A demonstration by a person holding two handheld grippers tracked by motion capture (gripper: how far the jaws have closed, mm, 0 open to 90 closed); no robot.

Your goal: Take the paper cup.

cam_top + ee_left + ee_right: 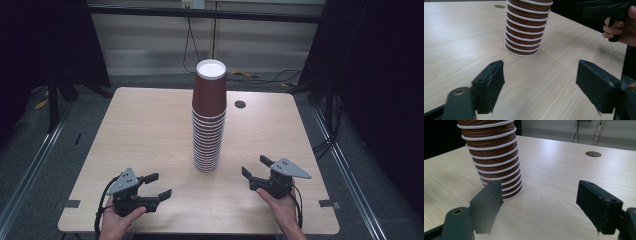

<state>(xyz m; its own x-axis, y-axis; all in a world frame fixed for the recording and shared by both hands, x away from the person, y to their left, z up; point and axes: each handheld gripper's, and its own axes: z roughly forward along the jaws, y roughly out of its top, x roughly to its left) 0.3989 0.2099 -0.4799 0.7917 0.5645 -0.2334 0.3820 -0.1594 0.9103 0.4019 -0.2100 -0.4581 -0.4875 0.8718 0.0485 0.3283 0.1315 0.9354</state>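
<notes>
A tall stack of brown paper cups [209, 120] with white rims stands upside down at the middle of the light wooden table [145, 130]. My left gripper [161, 184] rests near the front edge, left of the stack, with its jaws wide apart and nothing between them. My right gripper [253, 165] is at the front right, also open and holding nothing. The left gripper view has the stack [526, 30] ahead beyond the open left gripper [540, 80], with the other hand and gripper [609, 11] at the upper right. In the right gripper view the stack [494, 162] stands just past the left jaw of the open right gripper [539, 202].
A round cable hole [240, 104] lies in the tabletop behind and right of the stack. Dark curtains flank the table, and cables run along the floor at the back. Bare wood stretches on both sides of the stack.
</notes>
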